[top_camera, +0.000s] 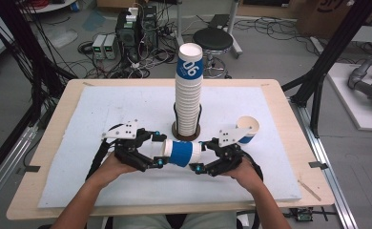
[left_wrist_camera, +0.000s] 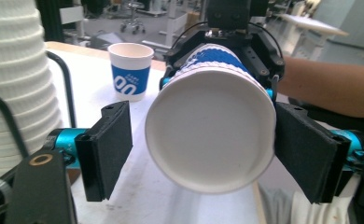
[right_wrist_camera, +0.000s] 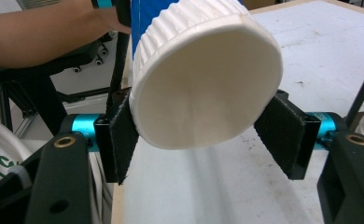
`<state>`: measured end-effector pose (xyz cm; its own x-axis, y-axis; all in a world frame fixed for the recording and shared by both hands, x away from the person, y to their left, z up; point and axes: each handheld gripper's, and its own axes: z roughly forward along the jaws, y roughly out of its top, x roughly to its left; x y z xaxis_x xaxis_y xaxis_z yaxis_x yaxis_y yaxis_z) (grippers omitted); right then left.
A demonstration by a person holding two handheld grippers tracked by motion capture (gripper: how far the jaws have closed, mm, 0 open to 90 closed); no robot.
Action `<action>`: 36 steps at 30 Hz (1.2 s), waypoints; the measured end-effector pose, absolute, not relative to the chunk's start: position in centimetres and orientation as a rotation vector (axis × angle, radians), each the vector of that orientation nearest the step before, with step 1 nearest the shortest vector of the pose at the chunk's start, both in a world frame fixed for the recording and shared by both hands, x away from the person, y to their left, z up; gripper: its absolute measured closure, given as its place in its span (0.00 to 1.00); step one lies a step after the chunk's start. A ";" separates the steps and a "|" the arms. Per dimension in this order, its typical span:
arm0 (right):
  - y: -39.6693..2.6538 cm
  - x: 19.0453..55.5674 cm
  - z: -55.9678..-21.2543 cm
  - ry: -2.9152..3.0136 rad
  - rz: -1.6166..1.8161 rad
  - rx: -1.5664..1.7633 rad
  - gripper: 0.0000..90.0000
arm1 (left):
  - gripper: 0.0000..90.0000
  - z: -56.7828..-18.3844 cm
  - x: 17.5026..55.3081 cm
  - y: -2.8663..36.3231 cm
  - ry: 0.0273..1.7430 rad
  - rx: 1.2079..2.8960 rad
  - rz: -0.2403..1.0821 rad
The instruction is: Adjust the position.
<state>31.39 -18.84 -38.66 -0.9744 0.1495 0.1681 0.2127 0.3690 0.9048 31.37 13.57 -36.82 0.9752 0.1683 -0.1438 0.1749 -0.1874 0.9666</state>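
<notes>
Paper cup (top_camera: 181, 153), blue band, white ribbed end, lies level above white mat (top_camera: 103, 102) between both grippers, in front of tall cup stack (top_camera: 189, 93). Right gripper (top_camera: 201, 157) pinches cup's one end, pads pressed on both sides. Left gripper (top_camera: 159, 150) spread around other end; left pad apart from cup, right pad just beside it. Second cup (top_camera: 247, 129) stands upright on mat just beyond right gripper

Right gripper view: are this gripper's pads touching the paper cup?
Touching. Right gripper view: both pads of the right gripper press the paper cup.
</notes>
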 end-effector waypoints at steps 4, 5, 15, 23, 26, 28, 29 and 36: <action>-19.1 31.5 -38.3 -2.575 -1.685 -0.333 0.37 | 0.22 -36.4 31.4 14.0 0.273 1.779 0.009; -19.1 31.5 -38.2 -2.582 -1.673 -0.338 0.37 | 0.21 -36.2 31.4 14.0 0.276 1.779 0.014; -18.9 31.7 -36.7 -2.702 -1.550 -0.324 0.37 | 0.20 -34.7 31.3 14.2 0.220 1.847 0.024; -18.1 32.1 -35.3 -2.837 -1.385 -0.274 0.37 | 0.20 -33.7 31.7 13.6 0.205 1.932 0.018; -17.6 32.2 -34.8 -2.885 -1.318 -0.244 0.37 | 0.20 -33.4 32.0 13.1 0.196 1.974 0.014; -17.2 32.3 -34.3 -2.907 -1.280 -0.222 0.37 | 0.20 -33.3 32.1 12.7 0.192 1.999 0.005; -17.0 32.2 -34.1 -2.918 -1.262 -0.216 0.37 | 0.20 -33.2 32.2 12.6 0.181 2.019 0.002; -15.8 32.4 -32.7 -2.996 -1.145 -0.151 0.37 | 0.20 -32.9 32.7 11.6 0.149 2.090 -0.007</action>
